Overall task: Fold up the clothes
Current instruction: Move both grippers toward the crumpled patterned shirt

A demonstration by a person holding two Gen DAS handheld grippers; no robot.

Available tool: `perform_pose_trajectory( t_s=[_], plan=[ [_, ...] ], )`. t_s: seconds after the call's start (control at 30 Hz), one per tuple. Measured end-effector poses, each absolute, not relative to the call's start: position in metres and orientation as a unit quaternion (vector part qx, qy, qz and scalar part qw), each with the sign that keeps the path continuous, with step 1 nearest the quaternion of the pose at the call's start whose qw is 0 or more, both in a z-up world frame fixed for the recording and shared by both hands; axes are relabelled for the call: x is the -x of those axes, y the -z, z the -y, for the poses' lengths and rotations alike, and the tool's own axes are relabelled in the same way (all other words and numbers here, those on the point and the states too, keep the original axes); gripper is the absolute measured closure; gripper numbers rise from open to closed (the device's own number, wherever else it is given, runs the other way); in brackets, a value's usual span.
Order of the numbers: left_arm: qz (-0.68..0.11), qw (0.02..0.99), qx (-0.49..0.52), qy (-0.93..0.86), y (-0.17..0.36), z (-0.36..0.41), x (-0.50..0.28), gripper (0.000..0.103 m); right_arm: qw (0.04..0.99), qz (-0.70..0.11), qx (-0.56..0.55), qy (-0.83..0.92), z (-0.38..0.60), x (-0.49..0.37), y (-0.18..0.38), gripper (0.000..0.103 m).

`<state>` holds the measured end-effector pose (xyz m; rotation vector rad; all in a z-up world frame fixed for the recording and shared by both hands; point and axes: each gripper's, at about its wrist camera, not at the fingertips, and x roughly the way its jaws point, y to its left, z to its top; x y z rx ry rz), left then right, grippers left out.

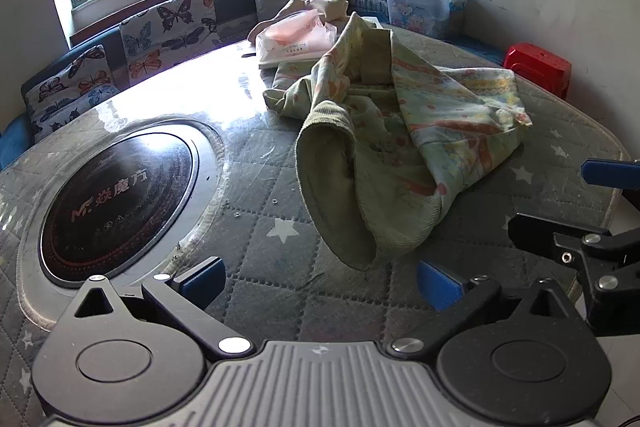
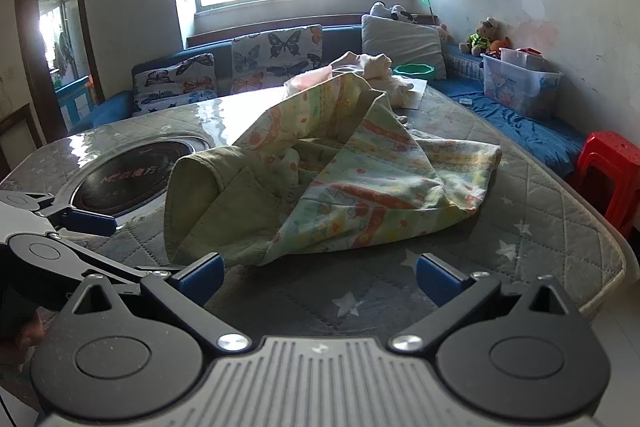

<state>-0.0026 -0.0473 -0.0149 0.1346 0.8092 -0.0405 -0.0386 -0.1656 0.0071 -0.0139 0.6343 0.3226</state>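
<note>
Green and yellow cloth lies in a crumpled heap on the table [image 1: 256, 227], and this is the garment [image 1: 400, 131] to fold. The landmark here is the round black cooker plate [image 1: 116, 203] sunk into the table top; the garment sits just beside it, on the side away from the butterfly cushions [image 1: 168, 27], and it does not touch the plate. The garment looks soft, thin and light, so it should bend and flop easily and not hold any shape by itself. One end has a thick ribbed green cuff [image 1: 336, 187] that stands open like a tube; the rest has a printed pattern of orange, yellow and pale blue. A good place to take hold is probably the ribbed cuff or a corner edge, because the cloth is thicker there and less likely to slip out. The table cover is grey, quilted in diamonds with small white stars, and looks a bit shiny. The left gripper [image 1: 320, 283] hovers close to the cuff with its blue fingers spread wide and nothing between them. The right gripper [image 2: 320, 279] is near the bottom edge of the garment, also spread wide and holding nothing. Farther from the plate, behind the garment, lies a pink packet [image 1: 296, 39] and some cream cloth [image 1: 316, 7].
</note>
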Motion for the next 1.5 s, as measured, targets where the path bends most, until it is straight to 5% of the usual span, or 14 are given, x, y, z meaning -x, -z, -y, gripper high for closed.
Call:
perform_pose_trajectory(
  t_s=[1.5],
  plan=[
    [-0.44,0.895,-0.068,0.024,0.023,0.027,-0.04,0.0,0.916,-0.367,0.025,-0.163,0.144,-0.008,0.01,0.0]
  ],
)
